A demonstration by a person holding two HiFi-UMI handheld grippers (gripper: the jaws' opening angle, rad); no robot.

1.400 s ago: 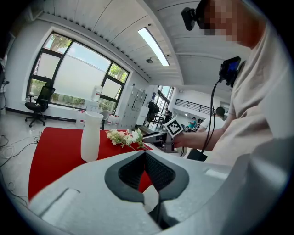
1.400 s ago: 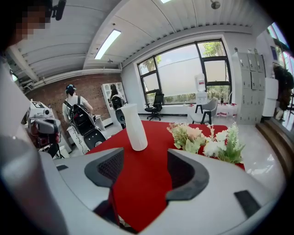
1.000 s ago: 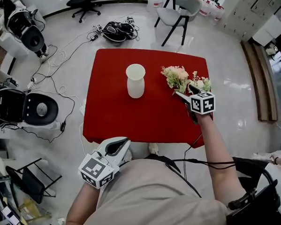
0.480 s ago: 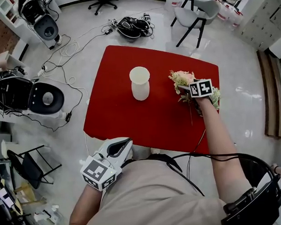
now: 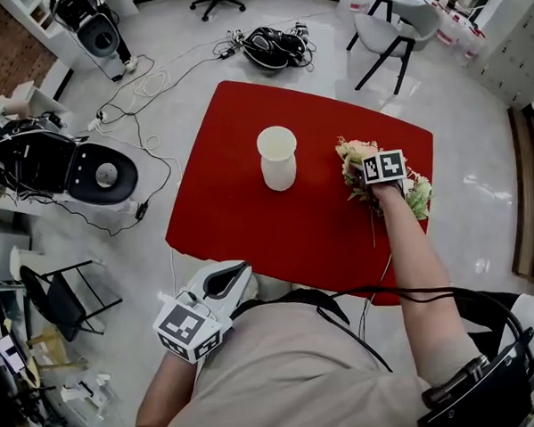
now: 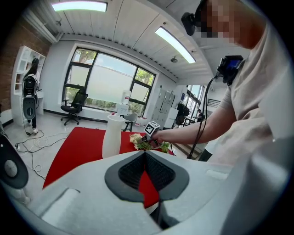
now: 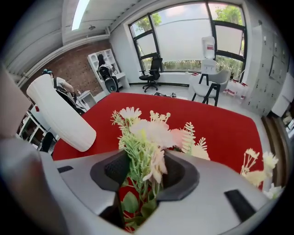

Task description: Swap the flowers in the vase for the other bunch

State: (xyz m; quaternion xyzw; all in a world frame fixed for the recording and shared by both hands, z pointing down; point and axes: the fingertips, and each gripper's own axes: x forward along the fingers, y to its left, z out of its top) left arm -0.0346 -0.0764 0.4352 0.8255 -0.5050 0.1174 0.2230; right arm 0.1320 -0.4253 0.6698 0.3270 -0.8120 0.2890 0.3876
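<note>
Having just been closing, right gripper jaws are pressed on the bunch for lifting; left gripper is held back, pinched together, empty

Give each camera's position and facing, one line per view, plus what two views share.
Head view: on the person's head, steeply down at the red table; torso, both forearms show.
Left gripper view: on the left gripper, jaws shut, facing across the table at the white vase; right forearm shows.
Right gripper view: on the right gripper, tilted down, jaws just closing on the flower bunch.
Shared: both gripper views show vase and bunch.
</note>
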